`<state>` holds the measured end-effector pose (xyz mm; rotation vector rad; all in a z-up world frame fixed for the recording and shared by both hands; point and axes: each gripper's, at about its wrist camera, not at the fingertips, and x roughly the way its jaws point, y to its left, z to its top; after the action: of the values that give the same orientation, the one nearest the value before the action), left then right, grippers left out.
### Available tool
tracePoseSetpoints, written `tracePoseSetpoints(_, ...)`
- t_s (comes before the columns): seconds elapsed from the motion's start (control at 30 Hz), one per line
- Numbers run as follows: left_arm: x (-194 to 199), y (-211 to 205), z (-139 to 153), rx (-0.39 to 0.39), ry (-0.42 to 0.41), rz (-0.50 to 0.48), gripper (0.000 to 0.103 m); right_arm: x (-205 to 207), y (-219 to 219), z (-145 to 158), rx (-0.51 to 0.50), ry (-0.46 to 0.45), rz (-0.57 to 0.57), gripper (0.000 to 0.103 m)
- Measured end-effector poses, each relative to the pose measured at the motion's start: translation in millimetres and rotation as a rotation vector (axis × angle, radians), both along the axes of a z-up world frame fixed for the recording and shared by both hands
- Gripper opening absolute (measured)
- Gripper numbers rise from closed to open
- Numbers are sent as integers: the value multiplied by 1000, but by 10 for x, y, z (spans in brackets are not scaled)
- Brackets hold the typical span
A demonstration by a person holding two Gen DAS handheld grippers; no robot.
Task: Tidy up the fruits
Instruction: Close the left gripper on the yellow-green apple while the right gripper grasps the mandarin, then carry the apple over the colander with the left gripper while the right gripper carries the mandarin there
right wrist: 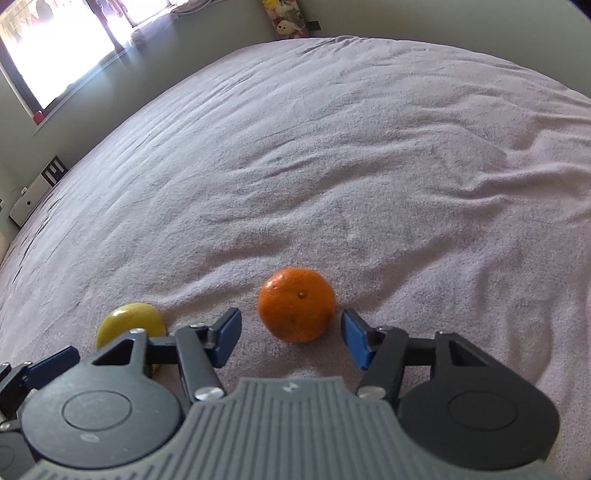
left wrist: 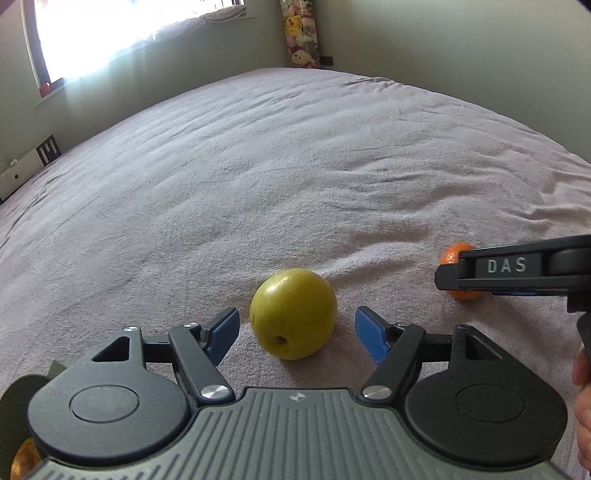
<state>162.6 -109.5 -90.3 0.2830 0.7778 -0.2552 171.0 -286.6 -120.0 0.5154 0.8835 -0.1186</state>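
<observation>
Orange mandarin (right wrist: pixel 297 304) sits on bed (right wrist: pixel 332 166), dead ahead of your right hand-held gripper (right wrist: pixel 291 341), between its parted jaws, pads not touching. Yellow-green apple (left wrist: pixel 293 314) lies likewise inside your left hand-held gripper (left wrist: pixel 297 336), jaws wide, nothing grasped. Each hand nearest its own fruit.

On the bed (left wrist: pixel 295 166) the apple (left wrist: pixel 293 314) lies just ahead of the left hand-held gripper (left wrist: pixel 297 334), at its 12 o'clock. The mandarin (right wrist: pixel 297 304) lies at the apple's 3 o'clock, apart from it, just ahead of the right hand-held gripper (right wrist: pixel 291 341). Soft toys (left wrist: pixel 301 33) stand beyond the bed's far edge.
</observation>
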Motion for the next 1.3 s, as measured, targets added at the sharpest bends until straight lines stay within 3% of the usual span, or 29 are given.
tracePoseSetpoints(0.33, 267, 35, -159, -43, 53, 27, 83, 91, -27, -87, 5, -2, -25, 47)
tracePoseSetpoints(0.5, 335, 74, -219, -69, 84, 33, 78, 109, -37, -100, 6, -4, -29, 47)
tracePoseSetpoints(0.6, 352, 129, -224, -124, 103, 46, 72, 122, -32, -100, 0, -1, -30, 46)
tracePoseSetpoints(0.8, 351, 159, -192, -151, 116, 71, 72, 101, -13, -75, -3, 3, -29, 45)
tracePoseSetpoints(1.03, 230, 217, -37, -171, 100, 92, 72, 78, 29, 18, -16, -16, -5, 45)
tracePoseSetpoints(1.3, -54, 339, 404, -208, 32, 105, 72, 3, 188, 263, -1, -76, 54, 45)
